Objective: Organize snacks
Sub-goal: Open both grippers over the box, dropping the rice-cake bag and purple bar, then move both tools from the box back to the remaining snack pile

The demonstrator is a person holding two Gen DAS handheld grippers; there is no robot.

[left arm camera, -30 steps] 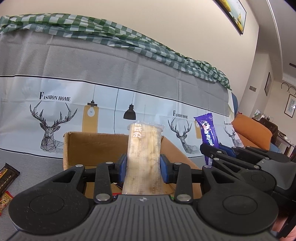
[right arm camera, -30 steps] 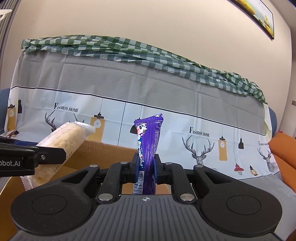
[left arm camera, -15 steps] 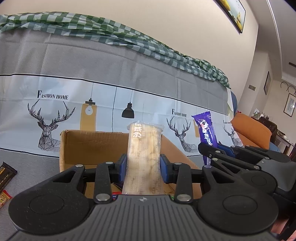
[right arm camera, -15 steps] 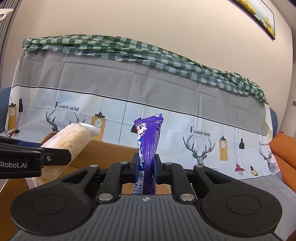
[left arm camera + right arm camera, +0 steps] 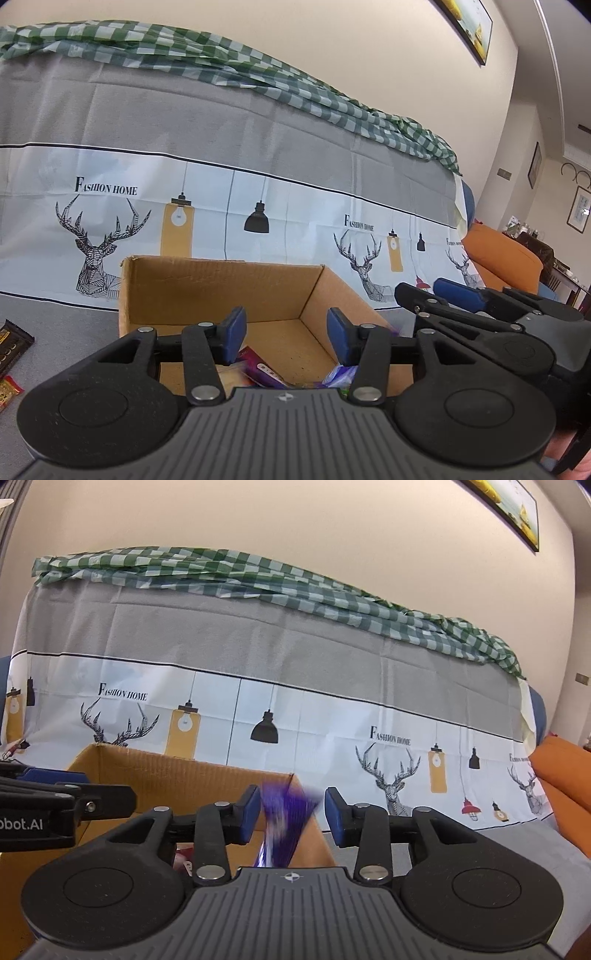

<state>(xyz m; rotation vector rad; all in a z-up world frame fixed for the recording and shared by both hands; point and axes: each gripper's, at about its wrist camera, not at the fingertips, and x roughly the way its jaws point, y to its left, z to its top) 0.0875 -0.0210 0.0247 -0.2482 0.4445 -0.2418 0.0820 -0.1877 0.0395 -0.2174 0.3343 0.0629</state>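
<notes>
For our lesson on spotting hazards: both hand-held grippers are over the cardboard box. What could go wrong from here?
1. The purple packet, blurred between the opening jaws of the right hand-held gripper, is near the cardboard box wall and might snag on it or tip outside.
2. The left hand-held gripper sits close beside the right, so they could bump when pulling away.

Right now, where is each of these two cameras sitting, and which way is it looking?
Left wrist: on the left gripper, looking forward into the cardboard box; its jaws are opening, empty; the right gripper shows at right.
Right wrist: on the right gripper, facing the same box; its jaws are opening around a blurred purple snack packet.
Shared: box, deer-print cloth.
</notes>
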